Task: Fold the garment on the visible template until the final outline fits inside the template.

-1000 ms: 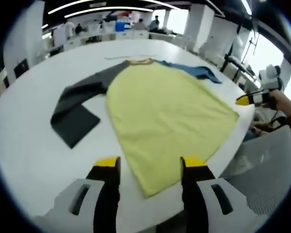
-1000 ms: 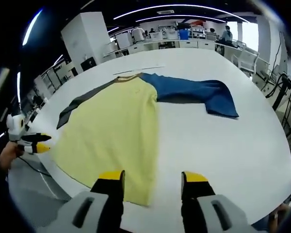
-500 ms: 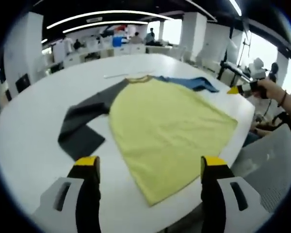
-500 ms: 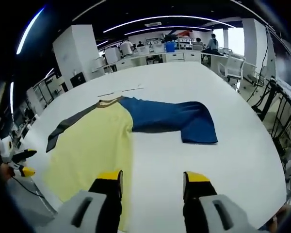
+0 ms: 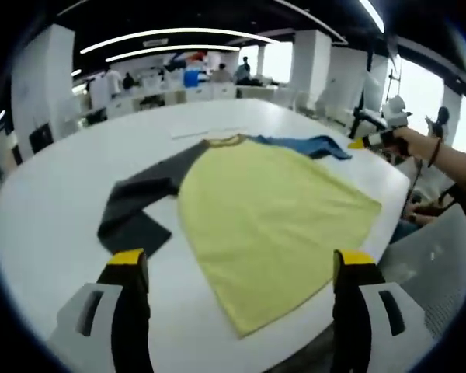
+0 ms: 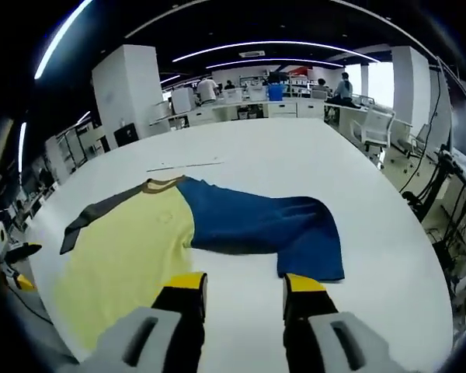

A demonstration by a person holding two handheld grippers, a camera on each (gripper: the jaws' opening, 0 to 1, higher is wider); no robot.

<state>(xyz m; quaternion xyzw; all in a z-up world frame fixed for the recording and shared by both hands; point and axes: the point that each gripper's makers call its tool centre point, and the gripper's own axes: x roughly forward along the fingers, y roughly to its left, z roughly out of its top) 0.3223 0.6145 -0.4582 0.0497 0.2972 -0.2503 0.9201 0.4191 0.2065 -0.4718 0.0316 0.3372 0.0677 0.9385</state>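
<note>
We see the yellow shirt (image 5: 272,217) with a grey sleeve (image 5: 140,206) and a blue sleeve (image 6: 264,229) spread flat at frame center on the white table (image 5: 54,210). Our left gripper (image 5: 241,268) hangs released, jaws wide; our right gripper (image 6: 245,287) is likewise released, jaws parted above the blue sleeve's lower edge.

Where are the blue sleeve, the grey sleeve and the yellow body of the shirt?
blue sleeve (image 6: 272,229), right gripper view, on the middle of the sleeve.
grey sleeve (image 5: 136,208), left gripper view, on the bend of the folded sleeve.
yellow body (image 5: 272,221), left gripper view, on the middle of the front panel.
</note>
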